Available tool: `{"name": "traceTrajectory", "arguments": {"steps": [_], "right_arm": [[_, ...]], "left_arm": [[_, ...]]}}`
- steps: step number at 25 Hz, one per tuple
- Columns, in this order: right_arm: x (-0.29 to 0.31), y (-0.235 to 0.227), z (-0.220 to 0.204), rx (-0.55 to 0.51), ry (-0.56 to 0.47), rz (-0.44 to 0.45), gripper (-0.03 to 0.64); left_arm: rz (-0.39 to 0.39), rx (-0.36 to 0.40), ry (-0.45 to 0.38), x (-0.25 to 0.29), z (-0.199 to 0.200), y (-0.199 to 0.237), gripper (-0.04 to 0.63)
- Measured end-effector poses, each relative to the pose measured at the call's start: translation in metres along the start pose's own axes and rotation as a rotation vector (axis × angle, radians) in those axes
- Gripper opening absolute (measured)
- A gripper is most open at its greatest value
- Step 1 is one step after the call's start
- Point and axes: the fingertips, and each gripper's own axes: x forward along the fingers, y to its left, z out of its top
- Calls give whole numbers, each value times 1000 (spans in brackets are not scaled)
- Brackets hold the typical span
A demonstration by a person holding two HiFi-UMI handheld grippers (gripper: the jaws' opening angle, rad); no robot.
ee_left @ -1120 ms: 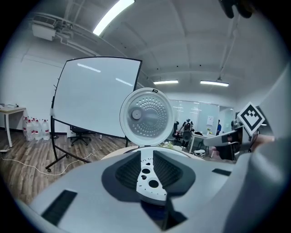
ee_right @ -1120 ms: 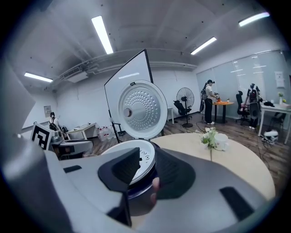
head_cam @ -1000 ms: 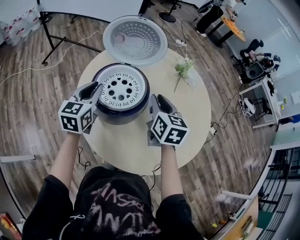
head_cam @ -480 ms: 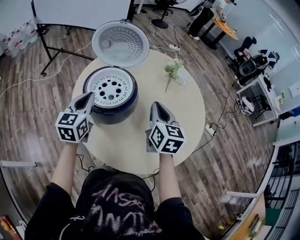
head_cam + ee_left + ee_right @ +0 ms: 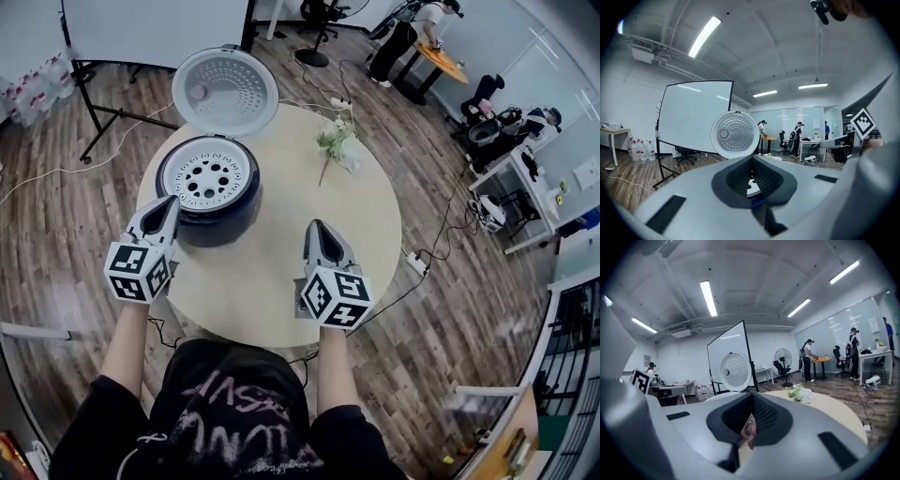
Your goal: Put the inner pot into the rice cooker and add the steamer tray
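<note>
Left gripper (image 5: 166,203), right gripper (image 5: 317,227) withdrawn, rice cooker (image 5: 217,223), flowers (image 5: 334,141) beyond

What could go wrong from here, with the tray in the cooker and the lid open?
1. The lid stands open; pushing it down with a shut tool might shove the cooker, which sits near the table's edge.
2. The left tool, shut and empty, is close beside the cooker; a careless swing could knock it or the tray.
3. The cup of flowers stands beyond the right tool; a reach there could tip it.
</note>
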Motion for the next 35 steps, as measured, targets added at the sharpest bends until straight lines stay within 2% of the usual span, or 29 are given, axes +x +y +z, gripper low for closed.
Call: {"name": "traceTrajectory", "arguments": {"steps": [8,13,23,35], "right_arm": [[-36,-16,-1,-19,-55,-13,5],[-55,-21,-5,-8,-76,-39,5],[-84,-32,-14,-33,-114,-85,5],[-87,-35,-20,-9,-116,-96,4]], "left_arm": [[-26,51,-81,-17,14,-24,12],[-37,51,-115,-25,18,-33,12],[-63,80,-121,-31,10,-48,12],[-58,73,-118,-32,5,-48,12]]}}
